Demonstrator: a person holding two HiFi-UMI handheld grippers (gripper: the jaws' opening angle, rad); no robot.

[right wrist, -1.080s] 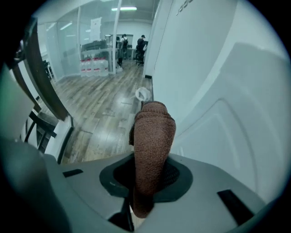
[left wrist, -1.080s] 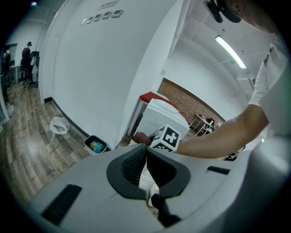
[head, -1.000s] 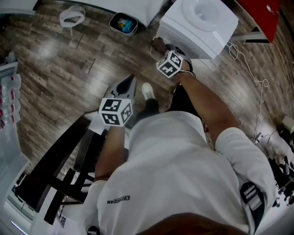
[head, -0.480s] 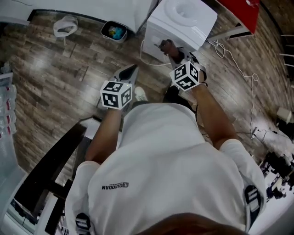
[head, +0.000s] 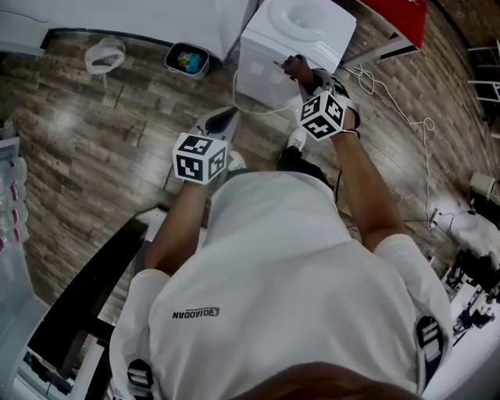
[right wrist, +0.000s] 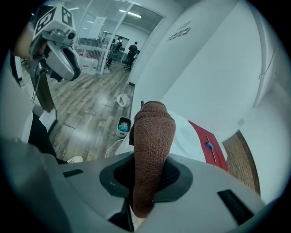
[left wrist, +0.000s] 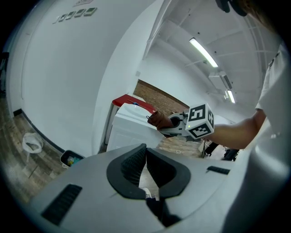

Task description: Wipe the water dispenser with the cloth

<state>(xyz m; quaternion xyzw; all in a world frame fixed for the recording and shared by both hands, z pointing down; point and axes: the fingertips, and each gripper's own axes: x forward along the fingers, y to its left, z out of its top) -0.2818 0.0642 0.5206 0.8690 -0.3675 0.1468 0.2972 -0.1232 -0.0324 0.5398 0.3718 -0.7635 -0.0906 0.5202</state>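
Note:
The white water dispenser (head: 297,39) stands on the wood floor at the top of the head view. My right gripper (head: 301,74) is shut on a brown cloth (head: 294,66), which sits at the dispenser's near top edge. In the right gripper view the folded cloth (right wrist: 152,145) sticks up between the jaws, with the dispenser (right wrist: 193,139) just behind it. My left gripper (head: 221,123) hangs to the left of the dispenser, shut with nothing in it. Its fingertips (left wrist: 140,154) meet, and its view shows the dispenser (left wrist: 129,132) and the cloth (left wrist: 159,120) ahead.
A small bin (head: 186,58) with coloured rubbish and a white bag (head: 104,53) lie on the floor by the white wall. A white cable (head: 410,117) trails right of the dispenser. A red table (head: 400,14) stands behind it. A black frame (head: 86,297) is at the lower left.
The person has stepped closer to the dispenser. The right gripper carried the cloth up to the dispenser's near top edge. The left gripper moved up and stays shut.

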